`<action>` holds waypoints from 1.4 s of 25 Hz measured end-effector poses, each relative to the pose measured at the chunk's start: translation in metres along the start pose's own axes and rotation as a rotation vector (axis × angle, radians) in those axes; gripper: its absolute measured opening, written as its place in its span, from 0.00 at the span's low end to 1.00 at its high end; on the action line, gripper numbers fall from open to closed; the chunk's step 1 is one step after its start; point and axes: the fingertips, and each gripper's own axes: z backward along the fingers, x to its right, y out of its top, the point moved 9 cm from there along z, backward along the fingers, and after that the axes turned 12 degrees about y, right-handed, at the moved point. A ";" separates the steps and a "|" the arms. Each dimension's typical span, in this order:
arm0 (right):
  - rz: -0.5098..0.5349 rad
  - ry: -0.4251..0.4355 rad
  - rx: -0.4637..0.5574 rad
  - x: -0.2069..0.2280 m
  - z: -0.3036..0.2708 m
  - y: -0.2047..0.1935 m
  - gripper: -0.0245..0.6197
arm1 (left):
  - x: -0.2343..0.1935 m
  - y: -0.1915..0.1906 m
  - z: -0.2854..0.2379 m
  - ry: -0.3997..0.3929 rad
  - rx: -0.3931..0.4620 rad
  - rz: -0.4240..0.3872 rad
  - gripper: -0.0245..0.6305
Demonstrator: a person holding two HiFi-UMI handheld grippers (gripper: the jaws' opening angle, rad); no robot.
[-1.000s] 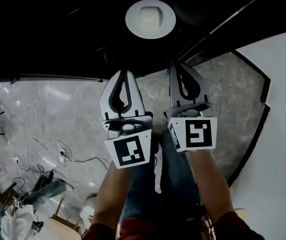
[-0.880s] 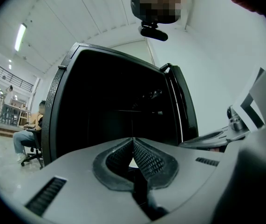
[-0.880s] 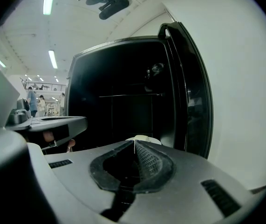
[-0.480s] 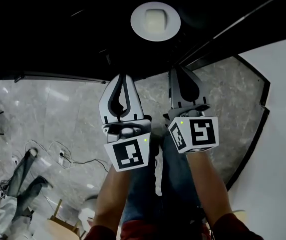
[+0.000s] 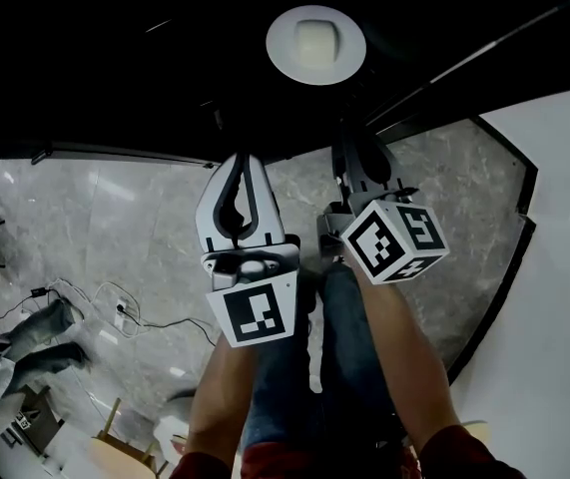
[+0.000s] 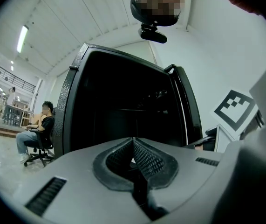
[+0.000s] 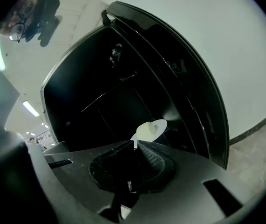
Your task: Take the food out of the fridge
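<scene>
**Both grippers shut and empty in front of the open fridge**

The fridge (image 5: 115,58) stood open with its inside dark, and a white plate (image 5: 283,56) sat on a shelf within it. On the plate lay the food (image 5: 314,36), one pale, rounded lump in the middle; no view showed what kind of food it was. Nothing else could be made out on the shelves.

Both grippers hung outside the fridge, over the grey stone floor (image 5: 115,218), and pointed in at it. The left gripper (image 5: 243,160) had its jaws closed tip to tip with nothing between them. The right gripper (image 5: 354,146) was closed the same way and also held nothing.

In the head view the plate lay straight ahead of the pair and deeper in, between their two lines and a little toward the right one. The right gripper looked the nearer of the two, its tips already at the dark mouth of the fridge. Its own view agreed: the plate (image 7: 166,123) and the food (image 7: 144,130) showed just past the closed tips (image 7: 136,146), slightly to their right and well apart from them. The left gripper's view showed only the black inside (image 6: 119,106) of the fridge, with no plate in sight.

The plate was round and lay flat, so no long side governed the approach. The near rim looked like the natural hold. The jaws would have to open first.
</scene>
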 end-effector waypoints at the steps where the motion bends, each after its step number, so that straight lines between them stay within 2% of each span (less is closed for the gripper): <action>1: -0.027 0.003 0.002 0.002 -0.002 -0.001 0.08 | 0.000 0.000 0.000 -0.001 0.000 -0.001 0.06; 8: -0.203 0.016 0.035 0.016 -0.015 -0.006 0.08 | -0.001 0.000 0.000 -0.005 0.003 -0.001 0.06; 16: -0.277 0.015 0.052 0.024 -0.028 -0.014 0.09 | -0.004 -0.004 0.005 -0.002 -0.009 -0.007 0.06; 19: -0.339 0.026 0.071 0.027 -0.034 -0.016 0.14 | -0.005 -0.006 0.006 -0.004 -0.011 -0.010 0.06; 30: -0.660 0.096 0.265 0.042 -0.048 -0.024 0.16 | -0.011 -0.007 0.002 0.001 -0.001 -0.026 0.06; 35: -0.731 0.106 0.307 0.047 -0.057 -0.027 0.18 | -0.013 -0.008 -0.001 0.003 -0.005 -0.029 0.06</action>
